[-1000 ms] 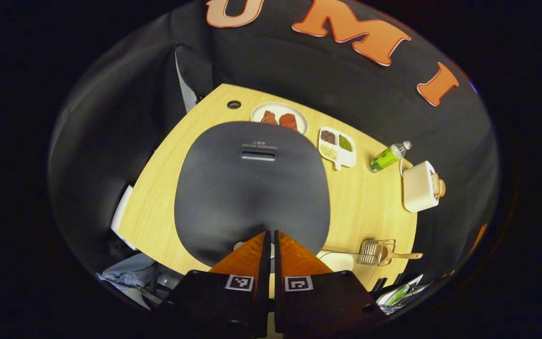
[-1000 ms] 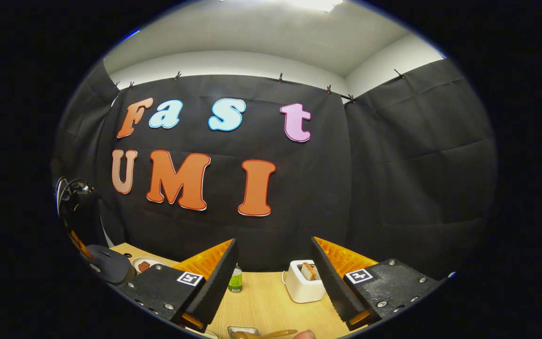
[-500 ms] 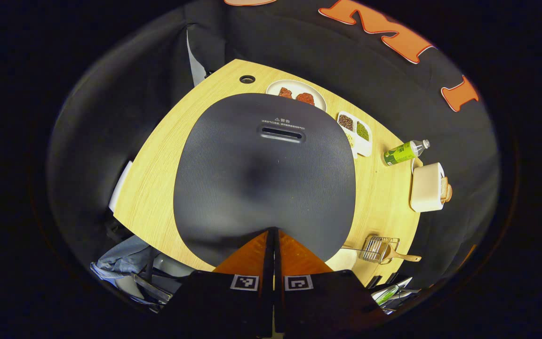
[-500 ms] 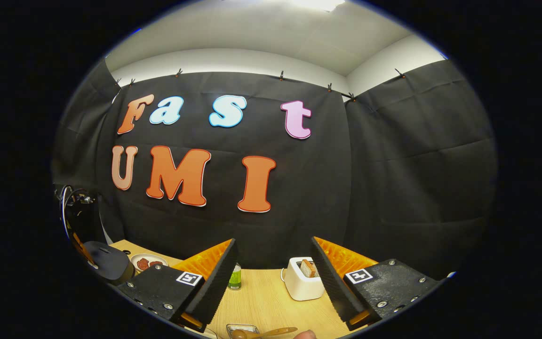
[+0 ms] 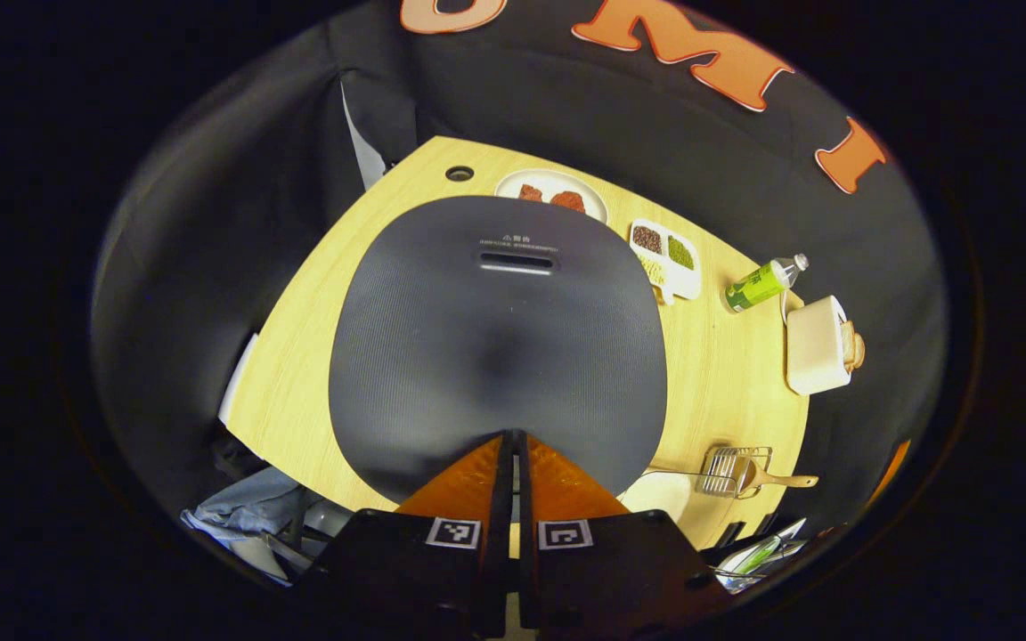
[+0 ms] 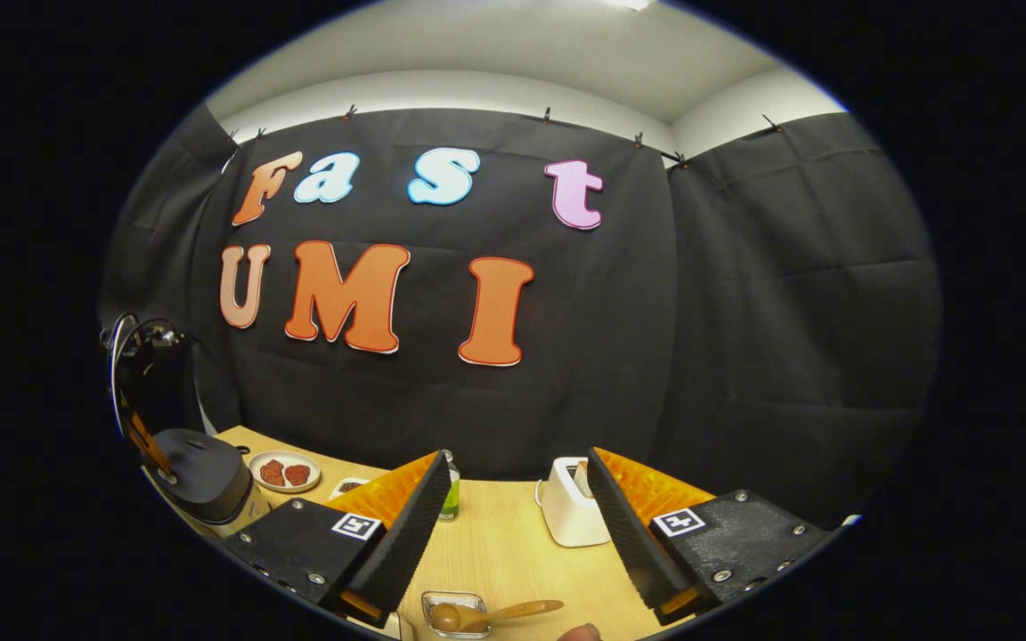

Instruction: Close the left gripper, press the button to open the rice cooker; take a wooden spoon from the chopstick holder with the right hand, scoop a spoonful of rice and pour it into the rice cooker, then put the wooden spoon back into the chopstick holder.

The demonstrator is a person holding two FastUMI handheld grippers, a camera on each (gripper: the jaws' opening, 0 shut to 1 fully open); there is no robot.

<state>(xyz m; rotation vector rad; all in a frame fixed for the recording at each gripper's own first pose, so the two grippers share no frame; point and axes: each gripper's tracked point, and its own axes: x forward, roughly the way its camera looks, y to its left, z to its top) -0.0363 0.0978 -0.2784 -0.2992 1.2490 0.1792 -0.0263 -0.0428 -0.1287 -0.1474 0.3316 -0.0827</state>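
The rice cooker's dark lid spreads below me in the left gripper view, shut. My left gripper is shut, its tips at the lid's near edge where the button lies hidden. The wire chopstick holder at the right front holds the wooden spoon, handle pointing right. In the right gripper view my right gripper stands open and empty above the table, with the holder and spoon just below it. The rice cooker sits at the far left, the other gripper over it.
A plate with red pieces, a divided dish of grains, a green bottle and a white toaster line the back and right of the wooden table. A white bowl sits beside the holder.
The left gripper's jaws went from a narrow gap to shut and sank toward the lid, then drew back slightly. The right gripper tilted down, bringing more table and the spoon into sight.
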